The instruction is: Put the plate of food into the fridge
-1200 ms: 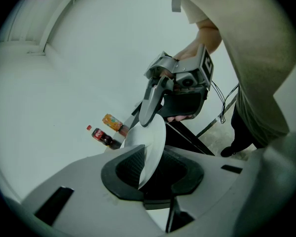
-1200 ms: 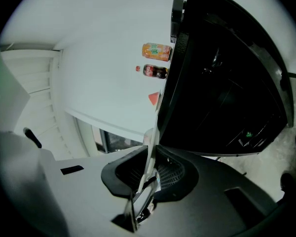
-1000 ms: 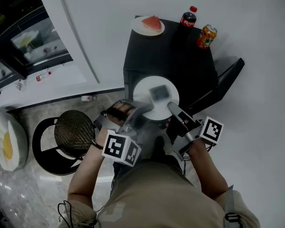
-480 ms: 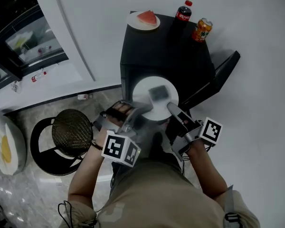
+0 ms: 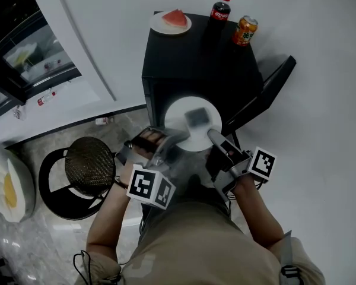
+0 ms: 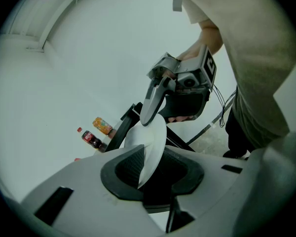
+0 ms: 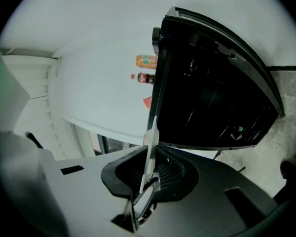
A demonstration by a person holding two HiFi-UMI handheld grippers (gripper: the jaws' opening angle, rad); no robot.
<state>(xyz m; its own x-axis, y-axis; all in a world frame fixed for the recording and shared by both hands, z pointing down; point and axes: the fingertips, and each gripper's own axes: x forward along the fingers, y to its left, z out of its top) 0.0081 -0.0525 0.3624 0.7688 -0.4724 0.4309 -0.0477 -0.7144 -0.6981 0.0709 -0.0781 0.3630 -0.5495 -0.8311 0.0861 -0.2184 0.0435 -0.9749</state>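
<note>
A white plate [image 5: 184, 130] carrying a grey square piece of food [image 5: 197, 116] hangs level in front of the black fridge [image 5: 196, 52], whose door [image 5: 267, 94] stands open to the right. My left gripper [image 5: 168, 140] is shut on the plate's left rim and my right gripper [image 5: 215, 138] is shut on its right rim. In the left gripper view the plate [image 6: 150, 147] sits edge-on between the jaws of my left gripper [image 6: 147, 164], with the right gripper [image 6: 155, 100] at its far side. The right gripper view shows the plate's rim [image 7: 150, 144] in my right gripper [image 7: 149, 169] before the dark fridge interior [image 7: 212, 98].
On top of the fridge stand a plate of watermelon [image 5: 171, 21], a cola bottle [image 5: 219, 9] and an orange can [image 5: 244, 31]. A black stool with a mesh seat [image 5: 92, 165] is on the floor at the left, beside a white and yellow cushion [image 5: 6, 186]. A glass cabinet [image 5: 24, 58] is at far left.
Both grippers have carried the plate slightly lower before the fridge's opening. Both grips on the rim look unchanged.
</note>
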